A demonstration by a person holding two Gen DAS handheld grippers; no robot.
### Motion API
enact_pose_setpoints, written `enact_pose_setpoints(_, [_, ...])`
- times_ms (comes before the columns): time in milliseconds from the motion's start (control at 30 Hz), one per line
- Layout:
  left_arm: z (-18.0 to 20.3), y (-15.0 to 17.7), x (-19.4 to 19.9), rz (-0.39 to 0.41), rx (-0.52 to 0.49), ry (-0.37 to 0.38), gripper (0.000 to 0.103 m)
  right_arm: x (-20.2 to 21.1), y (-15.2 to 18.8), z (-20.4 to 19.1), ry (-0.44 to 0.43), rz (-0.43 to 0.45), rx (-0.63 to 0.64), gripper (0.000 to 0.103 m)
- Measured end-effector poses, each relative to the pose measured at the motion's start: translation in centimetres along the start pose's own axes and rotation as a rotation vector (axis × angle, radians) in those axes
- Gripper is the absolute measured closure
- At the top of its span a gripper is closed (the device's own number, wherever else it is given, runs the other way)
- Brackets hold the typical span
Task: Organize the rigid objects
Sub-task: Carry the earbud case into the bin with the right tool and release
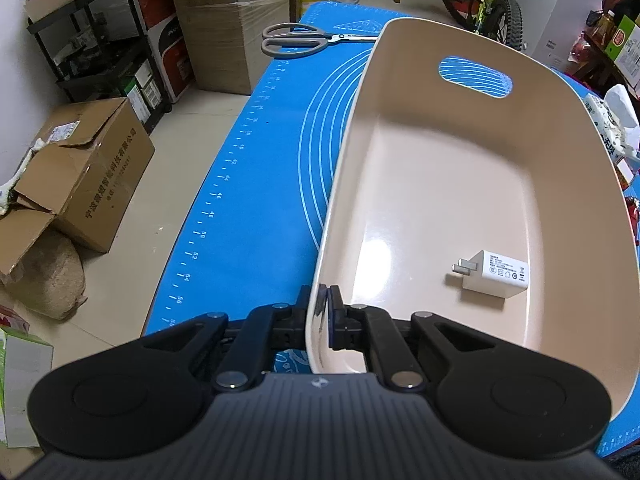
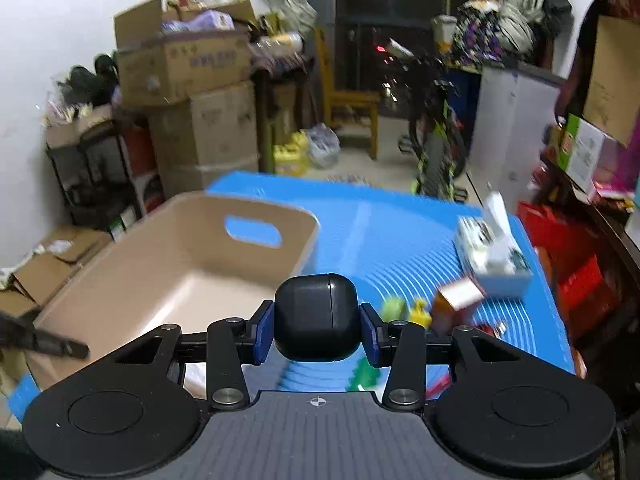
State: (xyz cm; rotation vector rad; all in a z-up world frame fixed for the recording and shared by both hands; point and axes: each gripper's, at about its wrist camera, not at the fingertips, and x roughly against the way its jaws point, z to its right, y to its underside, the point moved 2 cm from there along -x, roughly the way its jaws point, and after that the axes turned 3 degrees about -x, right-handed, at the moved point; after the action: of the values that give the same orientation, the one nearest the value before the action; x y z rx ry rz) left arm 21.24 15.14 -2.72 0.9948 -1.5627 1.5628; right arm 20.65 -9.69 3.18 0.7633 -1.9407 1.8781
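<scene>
My left gripper (image 1: pixel 322 306), pitched steeply down, pinches the near wall of the beige bin (image 1: pixel 560 92), which sits on the blue mat (image 1: pixel 248 184). My right gripper (image 2: pixel 317 326), tilted moderately down, clamps the black earbud case (image 2: pixel 316 316) above the mat beside the bin's right side.

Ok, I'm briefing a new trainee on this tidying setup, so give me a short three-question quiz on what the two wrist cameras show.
1. True or false: the left gripper is shut on the near rim of the beige plastic bin.
2. What does the right gripper hold? A) a grey-handled pair of scissors B) a rounded black case C) a tissue box
3. Which single item lies inside the bin?

Key:
1. True: its pads pinch the bin's wall.
2. B: the rounded black case sits between the blue pads, above the blue mat.
3. A white plug-in charger, lying flat on the bin floor.
</scene>
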Motion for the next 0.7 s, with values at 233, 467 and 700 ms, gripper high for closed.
enact_pose_setpoints(233, [0.4, 0.0, 0.0, 0.001, -0.017, -0.024, 0.092, -2.3, -2.6, -3.2, -0.075, 0.026, 0.035, 0.052])
enact_pose_setpoints(467, [0.7, -0.1, 0.0, -0.003, -0.029, -0.043, 0.091, -4.8, -3.5, -7.2, -0.136, -0.014, 0.086, 0.052])
enact_pose_setpoints(700, [0.8, -0.3, 0.0, -0.012, -0.024, -0.043, 0.091, -7.9, -2.3, -10.1, -0.146, -0.144, 0.131, 0.052])
